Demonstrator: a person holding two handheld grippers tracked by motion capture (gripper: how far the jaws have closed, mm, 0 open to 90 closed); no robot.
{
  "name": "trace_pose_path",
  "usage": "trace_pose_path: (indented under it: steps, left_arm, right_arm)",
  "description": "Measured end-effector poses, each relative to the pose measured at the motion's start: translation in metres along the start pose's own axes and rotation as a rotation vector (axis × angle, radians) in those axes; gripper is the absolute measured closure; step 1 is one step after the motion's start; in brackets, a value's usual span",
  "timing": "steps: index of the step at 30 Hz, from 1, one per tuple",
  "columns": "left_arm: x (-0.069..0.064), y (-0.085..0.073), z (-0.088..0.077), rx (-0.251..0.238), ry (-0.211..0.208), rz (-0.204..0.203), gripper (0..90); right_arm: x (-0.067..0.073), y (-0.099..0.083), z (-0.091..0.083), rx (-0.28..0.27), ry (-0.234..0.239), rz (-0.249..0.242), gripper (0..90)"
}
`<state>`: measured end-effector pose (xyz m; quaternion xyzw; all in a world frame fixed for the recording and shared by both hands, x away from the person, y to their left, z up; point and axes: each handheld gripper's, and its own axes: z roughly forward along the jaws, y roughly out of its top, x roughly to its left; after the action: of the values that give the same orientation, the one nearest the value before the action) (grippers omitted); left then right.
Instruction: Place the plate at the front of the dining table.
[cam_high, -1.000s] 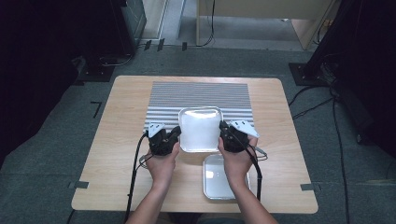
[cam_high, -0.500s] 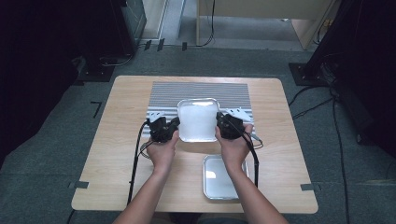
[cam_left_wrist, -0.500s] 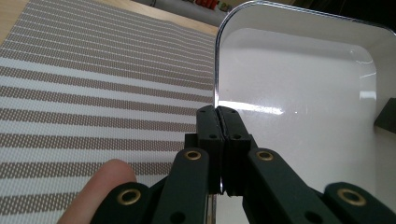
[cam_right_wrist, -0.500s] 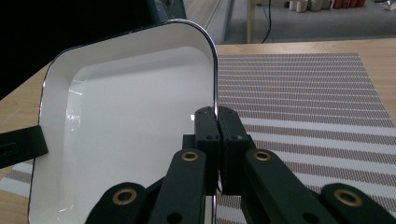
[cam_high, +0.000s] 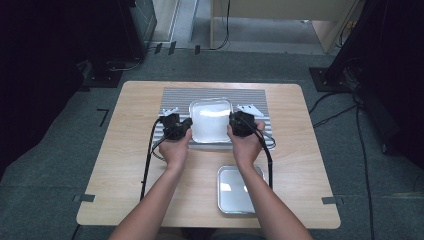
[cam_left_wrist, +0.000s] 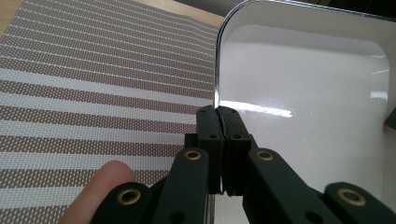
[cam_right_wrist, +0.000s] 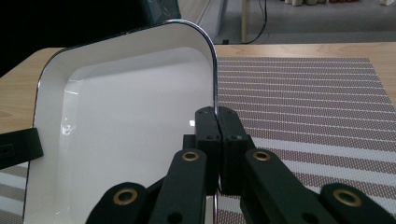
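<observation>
Both grippers, left gripper (cam_high: 186, 125) and right gripper (cam_high: 234, 122), jaws pinching the white tray (cam_high: 210, 120) rims, are carrying it farther onto the striped mat (cam_high: 170, 98), toward the surface's far edge

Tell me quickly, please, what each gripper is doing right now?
Left gripper: shut on the left rim of the white tray.
Right gripper: shut on the tray's right rim.

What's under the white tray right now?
The striped mat lies below the white tray, showing around it. The part directly beneath is covered, so anything there stays hidden.
</observation>
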<state>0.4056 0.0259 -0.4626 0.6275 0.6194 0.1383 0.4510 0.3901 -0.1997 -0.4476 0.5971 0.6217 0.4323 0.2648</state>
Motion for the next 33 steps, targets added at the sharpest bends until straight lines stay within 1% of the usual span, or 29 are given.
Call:
trace_pose_path:
  steps: [5, 6, 9, 11, 14, 15, 17, 19, 21, 22, 25, 27, 28, 30, 31, 33]
  left_arm:
    - [0.002, 0.007, 0.014, 0.016, 0.022, -0.010, 89.6]
    - [0.002, 0.009, 0.016, 0.020, 0.026, -0.005, 89.6]
    - [0.002, 0.014, 0.025, 0.030, 0.042, 0.001, 89.6]
    - [0.004, 0.016, 0.033, 0.042, 0.051, 0.001, 89.6]
    - [0.007, 0.018, 0.043, 0.069, 0.056, -0.005, 89.5]
    - [0.007, 0.019, 0.047, 0.072, 0.061, -0.008, 89.4]
    - [0.009, 0.021, 0.054, 0.081, 0.069, -0.001, 89.4]
    - [0.011, 0.023, 0.061, 0.097, 0.067, -0.018, 89.5]
    - [0.011, 0.024, 0.066, 0.108, 0.070, -0.012, 89.5]
    - [0.010, 0.025, 0.068, 0.116, 0.073, -0.014, 89.5]
    - [0.009, 0.028, 0.075, 0.142, 0.080, -0.018, 89.8]
    - [0.009, 0.029, 0.079, 0.153, 0.087, -0.008, 89.9]
    - [0.009, 0.029, 0.080, 0.158, 0.088, -0.010, 89.8]
    - [0.009, 0.028, 0.083, 0.173, 0.089, -0.011, 89.9]
    - [0.011, 0.028, 0.084, 0.183, 0.086, -0.022, 89.9]
    - [0.013, 0.027, 0.086, 0.194, 0.085, -0.024, 89.9]
  right_arm:
    - [-0.002, 0.004, 0.016, 0.013, -0.003, -0.004, 89.9]
    - [-0.003, 0.005, 0.018, 0.011, -0.003, -0.007, 89.9]
    - [-0.007, 0.006, 0.029, 0.014, 0.001, 0.003, 89.9]
    - [-0.010, 0.006, 0.037, 0.025, 0.003, 0.015, 89.8]
    - [-0.013, 0.006, 0.047, 0.042, 0.002, 0.007, 89.6]
    - [-0.014, 0.006, 0.050, 0.049, 0.002, 0.006, 89.5]
    - [-0.017, 0.006, 0.057, 0.067, 0.006, 0.007, 88.8]
    - [-0.021, 0.005, 0.065, 0.090, 0.012, 0.013, 87.8]
    - [-0.023, 0.005, 0.069, 0.111, 0.005, 0.020, 87.4]
    - [-0.025, 0.004, 0.071, 0.113, 0.001, 0.024, 87.4]
    - [-0.029, -0.001, 0.080, 0.140, -0.020, 0.059, 87.3]
    - [-0.032, -0.003, 0.085, 0.157, -0.020, 0.093, 86.9]
    - [-0.034, -0.005, 0.087, 0.166, -0.021, 0.102, 86.7]
    - [-0.036, -0.007, 0.090, 0.182, -0.020, 0.102, 85.7]
    - [-0.037, -0.009, 0.092, 0.194, -0.019, 0.102, 84.7]
    - [-0.038, -0.012, 0.094, 0.215, -0.010, 0.089, 83.3]
